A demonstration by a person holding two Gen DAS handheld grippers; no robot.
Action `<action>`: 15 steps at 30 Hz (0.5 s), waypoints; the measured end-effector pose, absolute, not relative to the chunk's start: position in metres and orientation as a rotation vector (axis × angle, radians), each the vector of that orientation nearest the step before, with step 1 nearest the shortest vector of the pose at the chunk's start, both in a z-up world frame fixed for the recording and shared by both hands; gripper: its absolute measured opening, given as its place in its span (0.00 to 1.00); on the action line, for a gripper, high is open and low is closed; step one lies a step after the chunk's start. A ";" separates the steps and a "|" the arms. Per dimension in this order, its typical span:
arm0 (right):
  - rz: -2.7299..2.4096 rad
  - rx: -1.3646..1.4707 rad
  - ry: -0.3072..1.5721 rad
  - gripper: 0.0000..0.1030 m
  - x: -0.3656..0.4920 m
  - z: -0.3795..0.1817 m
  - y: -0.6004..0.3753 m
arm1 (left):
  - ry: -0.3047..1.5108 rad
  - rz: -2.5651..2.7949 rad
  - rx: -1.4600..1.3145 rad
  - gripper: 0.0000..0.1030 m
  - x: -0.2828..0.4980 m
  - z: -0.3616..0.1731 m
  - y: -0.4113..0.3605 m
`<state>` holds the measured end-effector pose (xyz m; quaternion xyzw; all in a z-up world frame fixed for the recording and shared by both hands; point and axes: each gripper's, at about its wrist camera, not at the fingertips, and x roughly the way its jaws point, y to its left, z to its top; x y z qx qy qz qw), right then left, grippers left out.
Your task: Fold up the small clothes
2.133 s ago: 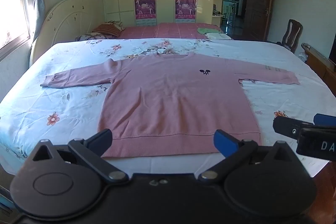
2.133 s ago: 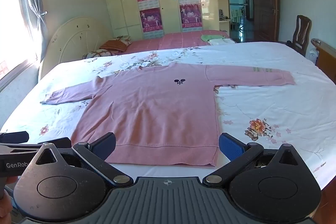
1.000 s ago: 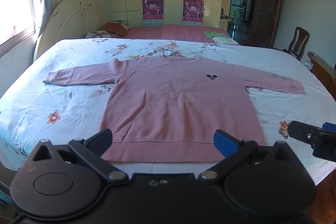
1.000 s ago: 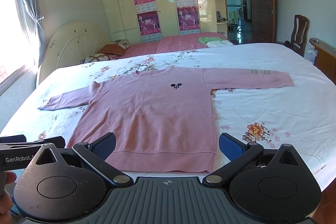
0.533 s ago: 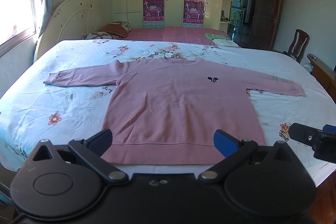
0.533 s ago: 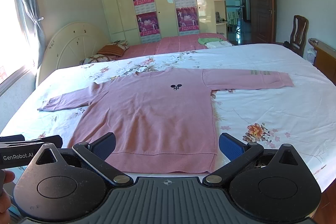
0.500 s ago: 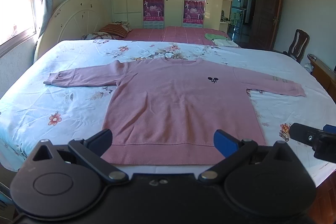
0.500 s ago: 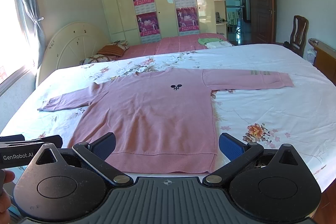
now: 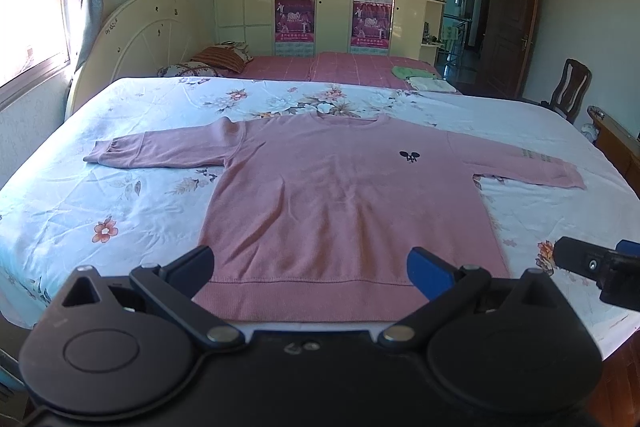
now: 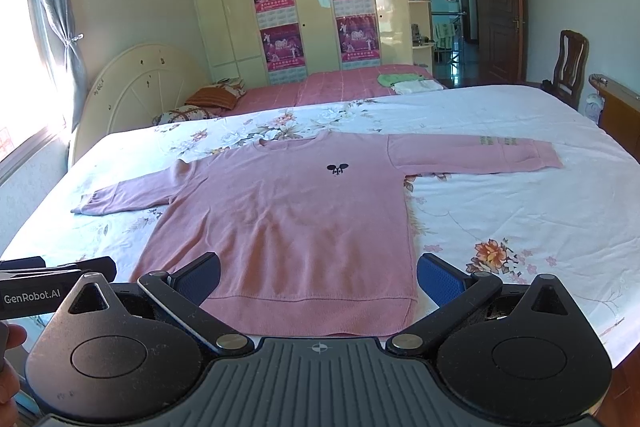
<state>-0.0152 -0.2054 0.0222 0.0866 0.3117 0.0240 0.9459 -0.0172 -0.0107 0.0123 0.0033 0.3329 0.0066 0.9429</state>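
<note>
Both claws spread wide and empty: left gripper [image 9: 311, 265] and right gripper [image 10: 319, 277], hovering at the near edge of the floral-print bed sheet [image 9: 120, 211], clear of any fabric. Just ahead of the fingertips, flat and face up, the pink long-sleeved knit sweater [image 9: 344, 203], ribbed hem [image 10: 320, 311] nearest, neckline farthest, sleeves stretched out to either side. No fold begun, by the look of it. Best to start with a sleeve: reach out to one cuff [image 10: 548, 155], pinch only the cuff edge, lift low, and lay it across the chest without dragging the body. Worth keeping the other claw near the hem to steady the cloth.
</note>
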 end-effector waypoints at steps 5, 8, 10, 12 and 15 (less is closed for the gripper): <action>0.046 0.177 0.636 1.00 -0.010 0.021 -0.205 | 0.679 0.014 0.006 1.00 -0.013 0.012 -0.009; 0.044 0.180 0.634 1.00 -0.006 0.020 -0.206 | 0.685 0.014 0.006 1.00 -0.005 0.012 -0.006; 0.039 0.180 0.636 1.00 -0.003 0.018 -0.206 | 0.689 0.016 0.005 1.00 0.000 0.010 -0.005; 0.033 0.180 0.640 1.00 0.001 0.016 -0.207 | 0.695 0.016 0.004 1.00 0.007 0.008 -0.003; 0.018 0.181 0.648 1.00 0.009 0.013 -0.209 | 0.700 0.017 0.005 1.00 0.018 0.005 0.000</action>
